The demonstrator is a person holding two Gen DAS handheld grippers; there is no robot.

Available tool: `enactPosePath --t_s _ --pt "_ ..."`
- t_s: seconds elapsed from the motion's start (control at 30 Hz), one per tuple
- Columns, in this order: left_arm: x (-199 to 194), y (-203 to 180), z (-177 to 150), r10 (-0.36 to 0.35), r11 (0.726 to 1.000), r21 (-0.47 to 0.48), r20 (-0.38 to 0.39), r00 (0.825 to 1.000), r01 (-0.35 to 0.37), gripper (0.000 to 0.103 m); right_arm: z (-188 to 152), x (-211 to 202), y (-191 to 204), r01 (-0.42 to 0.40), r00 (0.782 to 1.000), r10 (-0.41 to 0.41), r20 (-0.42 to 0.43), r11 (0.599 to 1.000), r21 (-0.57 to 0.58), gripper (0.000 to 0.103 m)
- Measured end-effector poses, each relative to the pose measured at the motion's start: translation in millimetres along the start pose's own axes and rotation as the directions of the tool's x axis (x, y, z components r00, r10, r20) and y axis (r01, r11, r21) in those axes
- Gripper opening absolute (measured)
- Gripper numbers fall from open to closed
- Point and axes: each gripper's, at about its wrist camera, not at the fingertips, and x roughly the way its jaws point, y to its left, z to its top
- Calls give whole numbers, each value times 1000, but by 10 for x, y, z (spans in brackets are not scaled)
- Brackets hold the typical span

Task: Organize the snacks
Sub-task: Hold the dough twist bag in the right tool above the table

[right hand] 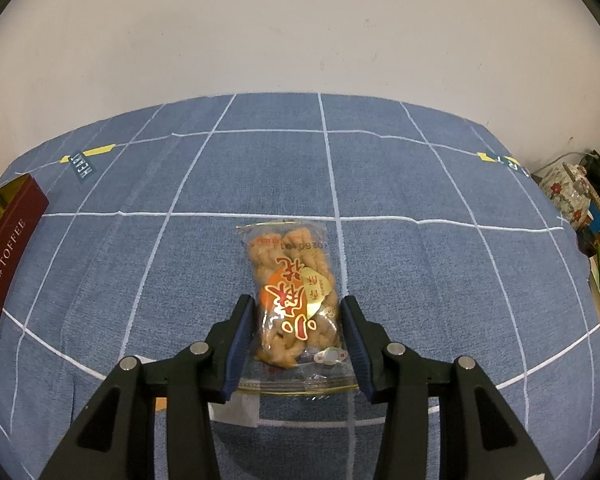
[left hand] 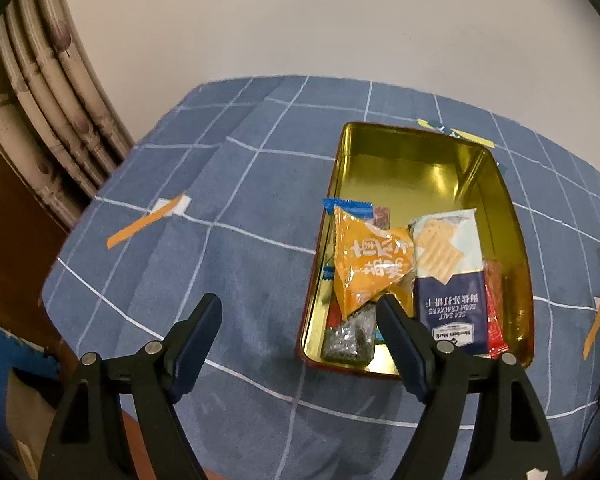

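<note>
The left gripper (left hand: 300, 308) gapes empty beside the tin (left hand: 520, 240). The right gripper (right hand: 296, 312) pinches the twist bag (right hand: 292, 292) near the table's front edge; slick film might slip.

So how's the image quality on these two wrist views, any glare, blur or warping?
Left wrist: glare on the gold tin, grid lines on the blue cloth bowed by the fisheye, right edge smeared. Right wrist: even light, sharp centre, sheen on the clear snack bag.

Plain white wall (right hand: 300, 32); perhaps patterned curtain (left hand: 40, 92) at left.
</note>
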Motion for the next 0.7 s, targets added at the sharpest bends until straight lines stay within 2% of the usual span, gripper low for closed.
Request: enactPosePath --t_s 0.23,0.33,0.43,0.7 --pt "37 37 7 -10 1000 -23 -11 1000 9 77 81 38 16 -13 997 11 -72 1000 -19 46" --pt "88 53 1 -37 999 -35 -39 999 35 77 96 46 20 -10 995 9 -96 1000 -13 46" --pt "128 73 -3 -54 998 -48 -61 997 51 77 92 44 35 1 995 -2 -100 1000 -2 46" --pt "131 54 -9 -39 998 -42 -60 997 37 77 102 49 53 16 994 -14 -111 1000 16 45"
